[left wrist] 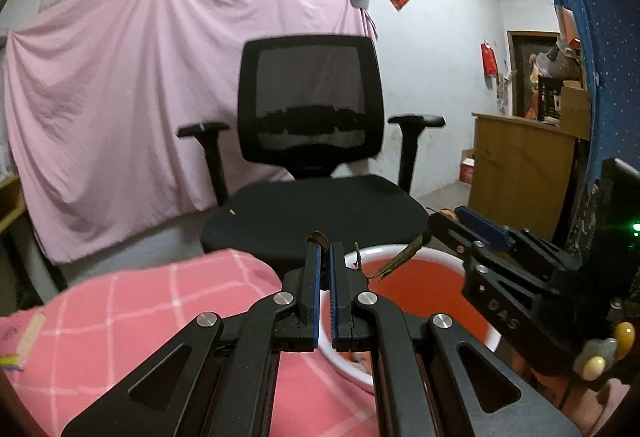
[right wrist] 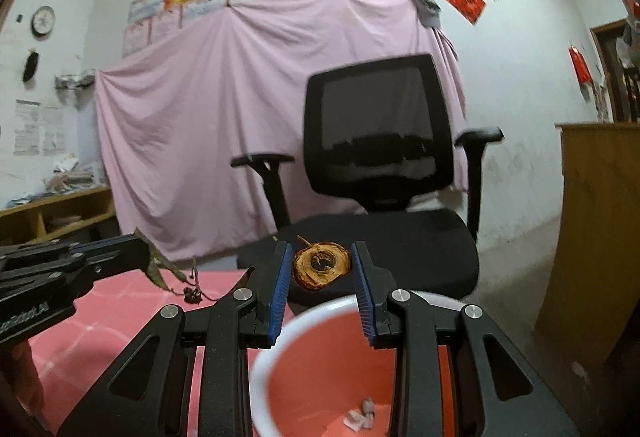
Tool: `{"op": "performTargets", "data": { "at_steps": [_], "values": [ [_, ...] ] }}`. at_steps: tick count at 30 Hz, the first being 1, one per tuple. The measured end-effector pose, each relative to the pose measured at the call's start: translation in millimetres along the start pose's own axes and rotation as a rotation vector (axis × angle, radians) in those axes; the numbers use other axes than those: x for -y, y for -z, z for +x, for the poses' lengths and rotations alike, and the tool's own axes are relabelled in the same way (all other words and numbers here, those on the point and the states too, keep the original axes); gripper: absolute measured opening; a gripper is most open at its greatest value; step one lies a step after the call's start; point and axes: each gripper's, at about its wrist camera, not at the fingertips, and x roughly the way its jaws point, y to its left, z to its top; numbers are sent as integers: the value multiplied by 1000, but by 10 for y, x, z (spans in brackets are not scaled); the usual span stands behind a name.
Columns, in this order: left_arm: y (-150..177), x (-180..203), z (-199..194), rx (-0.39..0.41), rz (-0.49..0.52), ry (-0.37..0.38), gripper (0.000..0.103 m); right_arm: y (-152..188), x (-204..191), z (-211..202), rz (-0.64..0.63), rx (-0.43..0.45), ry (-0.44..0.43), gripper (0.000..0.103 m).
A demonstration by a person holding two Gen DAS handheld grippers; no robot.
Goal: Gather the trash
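Observation:
My left gripper [left wrist: 324, 249] is shut on a dry brown leafy twig [left wrist: 400, 259] that hangs over the near rim of a white bin with a red inside [left wrist: 420, 289]. My right gripper [right wrist: 321, 257] is shut on a brown dried peel ring [right wrist: 322, 265], held above the same bin [right wrist: 320, 369]. A few bits of white paper [right wrist: 362, 415] lie in the bin. The left gripper with the twig [right wrist: 160, 269] shows at the left of the right wrist view; the right gripper [left wrist: 472, 233] shows at the right of the left wrist view.
The bin stands on a pink checked cloth [left wrist: 120, 325]. A black office chair [left wrist: 312, 141] stands just behind it, before a pink sheet [left wrist: 120, 97] on the wall. A wooden cabinet [left wrist: 520, 173] is at the right.

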Motion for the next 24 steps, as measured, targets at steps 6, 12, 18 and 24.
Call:
{"op": "performTargets", "data": {
  "at_steps": [6,12,18,24],
  "values": [
    [48,100,237,-65,-20,34,2,57,186,98,39,-51,24,29],
    [53,123,398,-106,-33,55,2,45,205,126,39,-57,25,29],
    [72,64,488,-145,-72,57,3,63,214,158,43,-74,39,31],
    [84,17,564,-176,-89,74,3,65,243,153,55,-76,46,41]
  ]
}}
